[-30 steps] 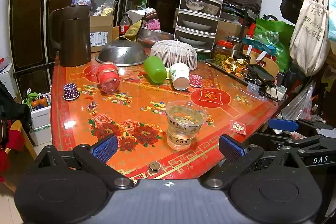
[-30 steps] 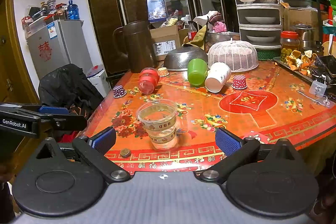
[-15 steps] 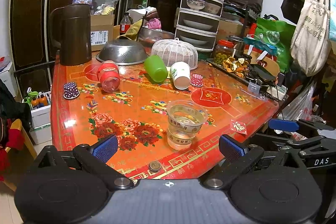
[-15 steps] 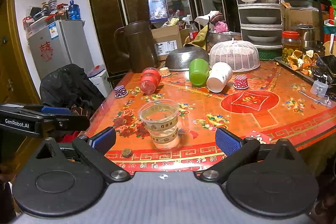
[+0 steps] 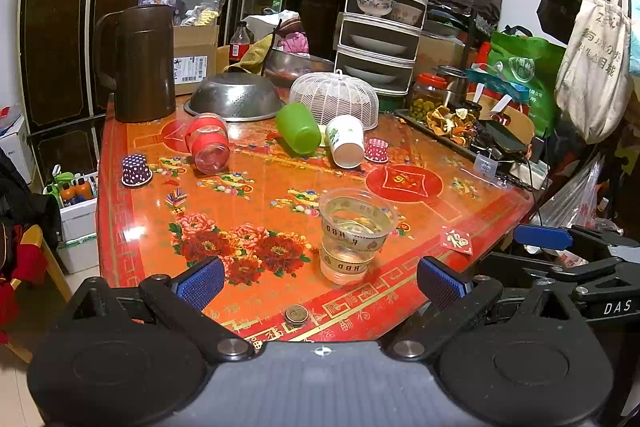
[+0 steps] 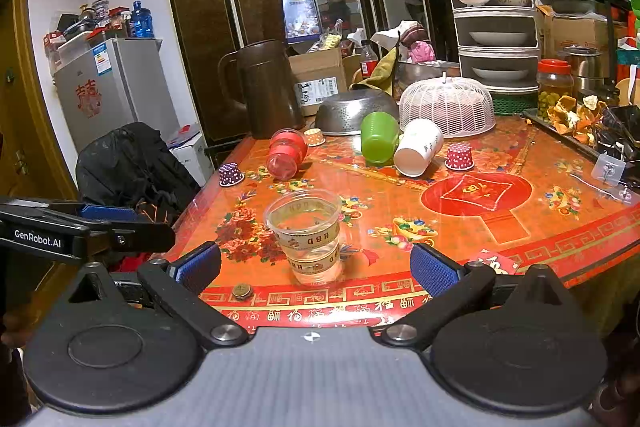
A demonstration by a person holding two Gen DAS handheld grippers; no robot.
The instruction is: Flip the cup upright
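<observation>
Clear cup (image 5: 354,235): upright on tabletop (image 5: 256,203), near front edge.
Lying cups: green cup (image 5: 298,128), white cup (image 5: 346,142), red cup (image 5: 208,143), all beyond clear cup.
Left gripper (image 5: 320,281): wide open, empty.
Right gripper (image 6: 314,269): wide open, empty.
Change since 1 s: none visible; task stage unsettled.

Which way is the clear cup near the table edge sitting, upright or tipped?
Upright. The clear cup stands on its base with its open rim facing up, in both views; the green cup behind it lies on its side.
</observation>
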